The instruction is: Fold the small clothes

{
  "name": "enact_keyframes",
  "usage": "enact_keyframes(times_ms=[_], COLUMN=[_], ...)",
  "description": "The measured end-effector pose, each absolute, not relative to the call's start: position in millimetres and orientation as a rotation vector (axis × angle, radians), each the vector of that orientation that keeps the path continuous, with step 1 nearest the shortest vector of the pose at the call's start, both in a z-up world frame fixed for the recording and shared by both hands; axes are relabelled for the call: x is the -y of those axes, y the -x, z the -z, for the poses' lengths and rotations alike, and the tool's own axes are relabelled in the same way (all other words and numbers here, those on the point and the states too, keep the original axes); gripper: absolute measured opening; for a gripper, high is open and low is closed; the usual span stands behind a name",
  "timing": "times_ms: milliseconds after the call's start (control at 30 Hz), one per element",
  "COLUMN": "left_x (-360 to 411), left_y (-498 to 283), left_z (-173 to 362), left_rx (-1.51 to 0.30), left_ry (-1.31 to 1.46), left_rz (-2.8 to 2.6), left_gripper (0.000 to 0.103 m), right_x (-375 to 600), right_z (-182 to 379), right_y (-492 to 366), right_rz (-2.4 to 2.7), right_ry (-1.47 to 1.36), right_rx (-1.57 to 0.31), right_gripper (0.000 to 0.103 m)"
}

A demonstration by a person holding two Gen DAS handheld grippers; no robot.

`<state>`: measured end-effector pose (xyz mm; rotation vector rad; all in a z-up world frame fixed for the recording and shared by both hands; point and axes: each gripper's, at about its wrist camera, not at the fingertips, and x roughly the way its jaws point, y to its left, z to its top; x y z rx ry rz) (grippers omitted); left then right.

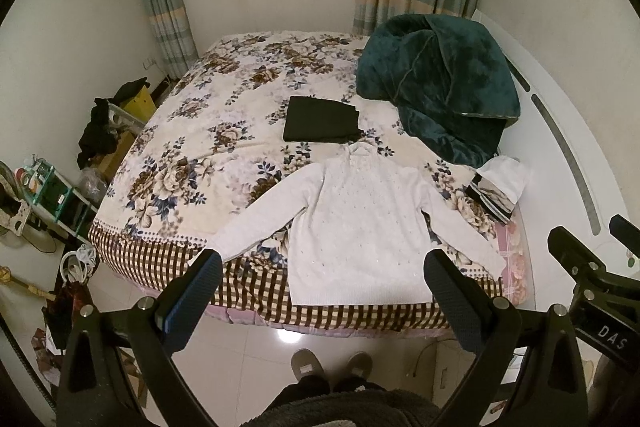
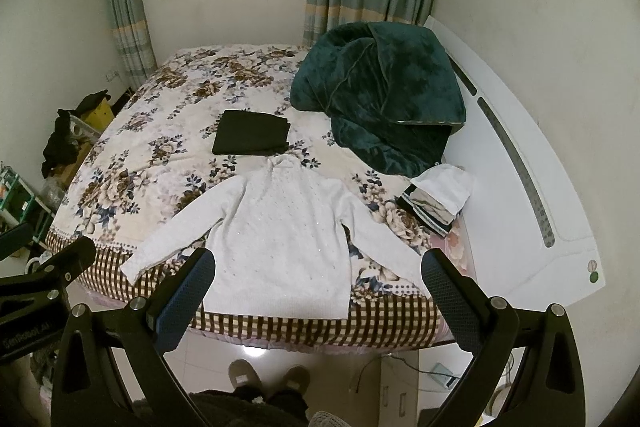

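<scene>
A small white knit sweater [image 1: 352,223] lies flat on the floral bed [image 1: 224,131], sleeves spread, hem at the near edge. It also shows in the right wrist view [image 2: 280,231]. A folded black garment [image 1: 322,125] lies beyond its collar, also in the right wrist view [image 2: 252,138]. My left gripper [image 1: 322,275] is open and empty, held above the near bed edge. My right gripper [image 2: 318,275] is open and empty too, over the sweater's hem; part of it shows in the left wrist view [image 1: 592,267].
A dark green plush blanket [image 1: 440,83] is heaped at the back right. A small stack of folded clothes [image 1: 500,187] sits by the white headboard [image 1: 568,163]. Cluttered shelves and bags [image 1: 52,187] stand left of the bed. The person's slippers [image 1: 332,367] are on the tile floor.
</scene>
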<state>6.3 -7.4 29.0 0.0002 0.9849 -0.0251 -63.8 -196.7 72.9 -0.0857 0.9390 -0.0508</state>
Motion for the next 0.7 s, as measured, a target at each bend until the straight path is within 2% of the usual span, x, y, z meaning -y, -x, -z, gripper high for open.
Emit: enact_keyframes(times_ms=[700], left_x=[-9], left_y=[3], left_z=[-32], left_rx=[-0.958], left_ry=[0.008], left_rz=[0.032], left_gripper=[0.103], right_x=[193], right_z=[-72], right_y=[77], right_rz=[0.052], right_ry=[0.09], right_rx=[-0.91], right_gripper=[0.103])
